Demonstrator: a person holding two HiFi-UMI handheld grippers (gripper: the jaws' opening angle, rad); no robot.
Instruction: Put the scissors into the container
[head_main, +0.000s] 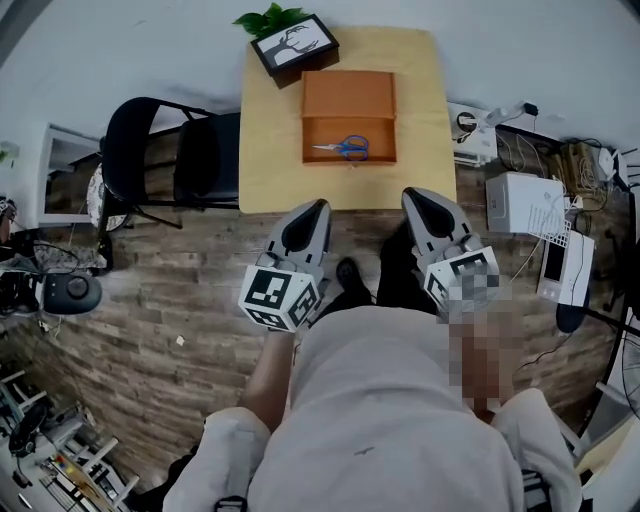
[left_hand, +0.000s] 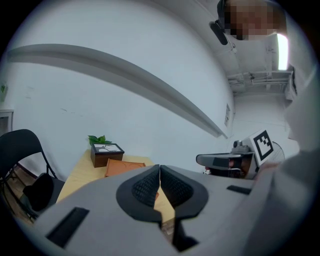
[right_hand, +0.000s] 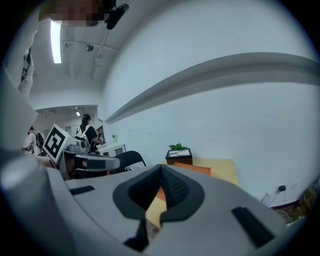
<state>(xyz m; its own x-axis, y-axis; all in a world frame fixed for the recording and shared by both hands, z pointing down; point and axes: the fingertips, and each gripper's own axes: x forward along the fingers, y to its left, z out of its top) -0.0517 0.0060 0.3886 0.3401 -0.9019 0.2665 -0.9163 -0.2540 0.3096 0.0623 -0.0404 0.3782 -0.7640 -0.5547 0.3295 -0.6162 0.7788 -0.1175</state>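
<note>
Blue-handled scissors lie inside the lower half of an open orange box on the light wooden table. Both grippers hang over the floor, short of the table's near edge and apart from the box. My left gripper is shut with nothing between its jaws; in its own view the left gripper shows pads pressed together. My right gripper is likewise shut and empty, and the right gripper in its own view points toward the table with the orange box beyond.
A black framed picture with a green plant stands at the table's far left corner. A black folding chair sits left of the table. White boxes and cables lie on the floor to the right. A person stands in the background.
</note>
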